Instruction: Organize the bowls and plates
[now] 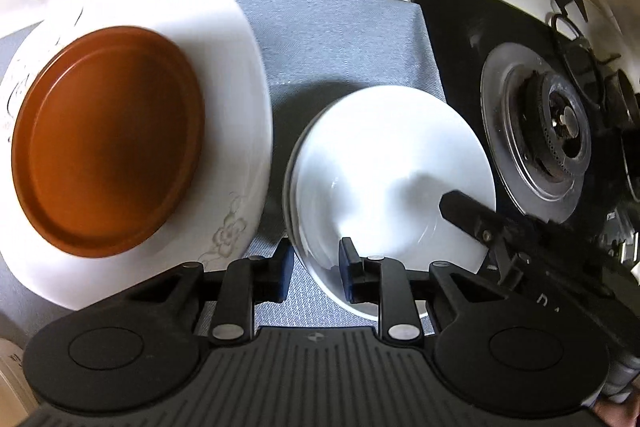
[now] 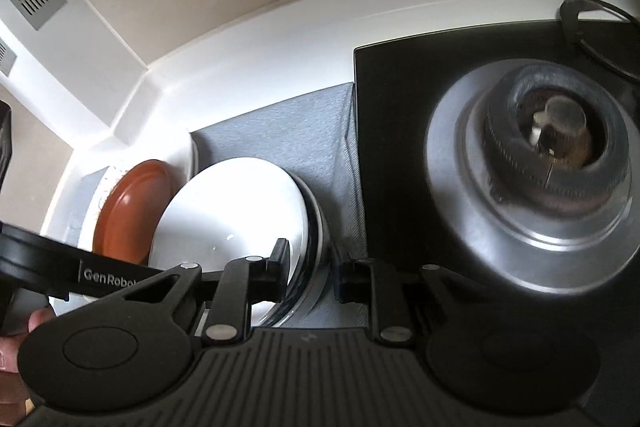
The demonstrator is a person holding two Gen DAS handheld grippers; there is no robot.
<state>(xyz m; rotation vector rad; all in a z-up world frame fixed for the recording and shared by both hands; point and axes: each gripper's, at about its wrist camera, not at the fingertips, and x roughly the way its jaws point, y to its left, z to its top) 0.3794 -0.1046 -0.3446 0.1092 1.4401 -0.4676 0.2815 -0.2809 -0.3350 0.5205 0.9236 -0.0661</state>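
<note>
"GenRobot" lettering marks left claw (image 2: 100,277); both claws pinch white bowl (image 1: 384,171) rims.

2 plates (image 1: 108,141), 2 nested bowls (image 1: 392,163)

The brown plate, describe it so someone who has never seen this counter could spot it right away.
Start at the black stove and go left across the grey mat, past the stack of white bowls. There a big white plate with a flower pattern on its rim lies on the counter, and the brown plate sits on top of it. It is the only coloured dish; everything around it is white.
</note>
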